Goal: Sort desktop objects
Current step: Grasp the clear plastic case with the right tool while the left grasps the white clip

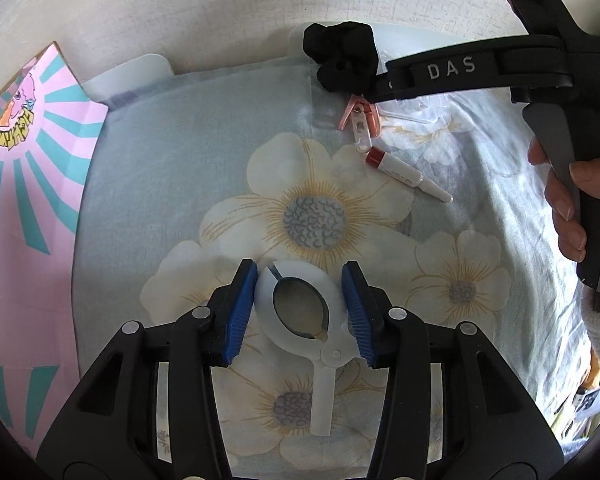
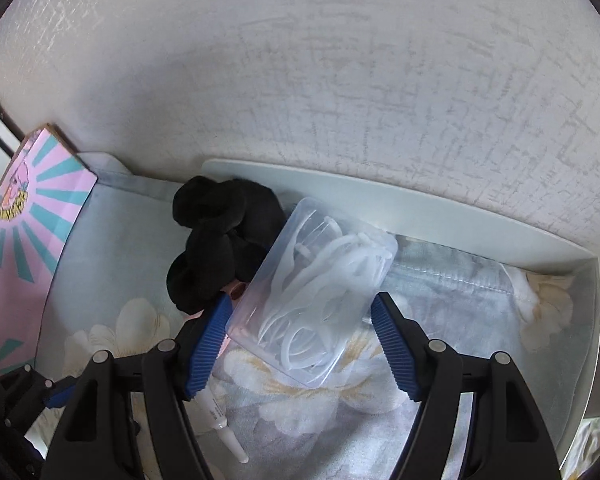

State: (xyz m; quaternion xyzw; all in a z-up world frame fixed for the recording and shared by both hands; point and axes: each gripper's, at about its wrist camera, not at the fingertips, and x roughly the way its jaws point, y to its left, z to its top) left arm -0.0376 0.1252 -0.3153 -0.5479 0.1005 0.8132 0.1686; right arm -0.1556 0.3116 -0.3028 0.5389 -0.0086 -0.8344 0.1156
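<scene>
Two grasps are being lined up: the left gripper (image 1: 300,308), open, brackets a white clip (image 1: 304,312), while the right gripper (image 2: 300,344), open, straddles a clear box (image 2: 312,296) at twelve o'clock, closure judged next.

Your surface: the flowered cloth (image 1: 172,168).
The white clip (image 1: 300,308) lies between your left tongs; the clear box (image 2: 316,292) lies between your right tongs, black scrunchie (image 2: 216,240) beside it, red-capped tube (image 1: 404,174) ahead.

You see soft matt flowered cloth (image 1: 180,152); on it, frosted plastic clip (image 1: 300,308), clear shiny plastic box (image 2: 316,292), fuzzy black scrunchie (image 2: 216,240).
</scene>
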